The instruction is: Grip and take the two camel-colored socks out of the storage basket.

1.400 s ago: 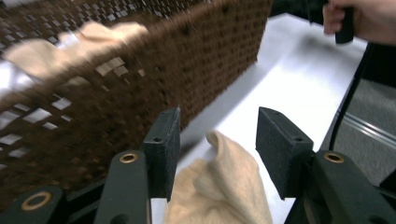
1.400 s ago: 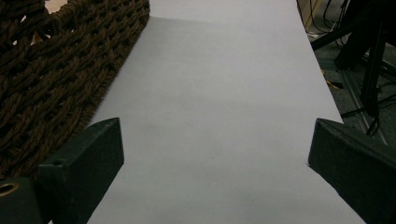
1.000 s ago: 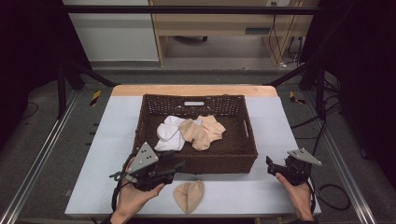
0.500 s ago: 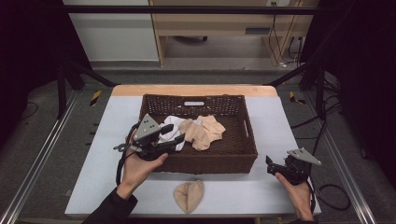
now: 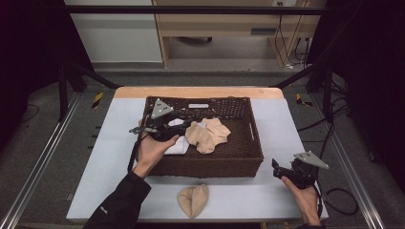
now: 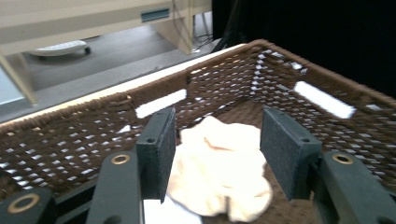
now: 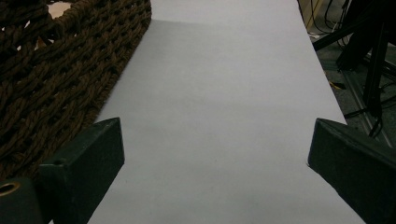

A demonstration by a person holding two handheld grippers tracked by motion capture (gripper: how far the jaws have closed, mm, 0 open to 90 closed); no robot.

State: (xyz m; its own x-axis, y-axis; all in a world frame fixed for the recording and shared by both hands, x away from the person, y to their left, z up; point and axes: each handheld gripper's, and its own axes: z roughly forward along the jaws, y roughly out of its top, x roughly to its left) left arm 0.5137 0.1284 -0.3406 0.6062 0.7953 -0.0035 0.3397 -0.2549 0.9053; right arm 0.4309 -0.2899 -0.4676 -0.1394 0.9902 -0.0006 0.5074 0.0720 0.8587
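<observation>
Your left gripper (image 5: pixel 177 128) hangs over the left half of the dark brown woven wicker basket (image 5: pixel 248 143), its fingers (image 6: pixel 156 149) spread with nothing between them, and they have just been opening a little wider. Seen in the left gripper view, they frame the crumpled beige sock (image 6: pixel 219 172) lying on the basket floor, so this reads as the reach for the next piece to lift out. One folded beige sock (image 5: pixel 193 200) already lies on the pale grey counter (image 5: pixel 114 143), near edge, just in front of the basket.

Next, lower those fingers onto the beige heap and pinch a single layer (the pieces overlap, so catching two at once is the likely slip), then carry it over the near wall.

Your right gripper (image 5: pixel 286 172) rests over the counter at the near right, well apart from the basket, fingers spread wide on nothing.

Count: one basket; one sock out on the counter; inside, a beige clump (image 5: pixel 207 135) of what looks like two pieces, though I cannot separate them for certain, and one white garment (image 5: pixel 175 145) beside it, partly under your hand.
</observation>
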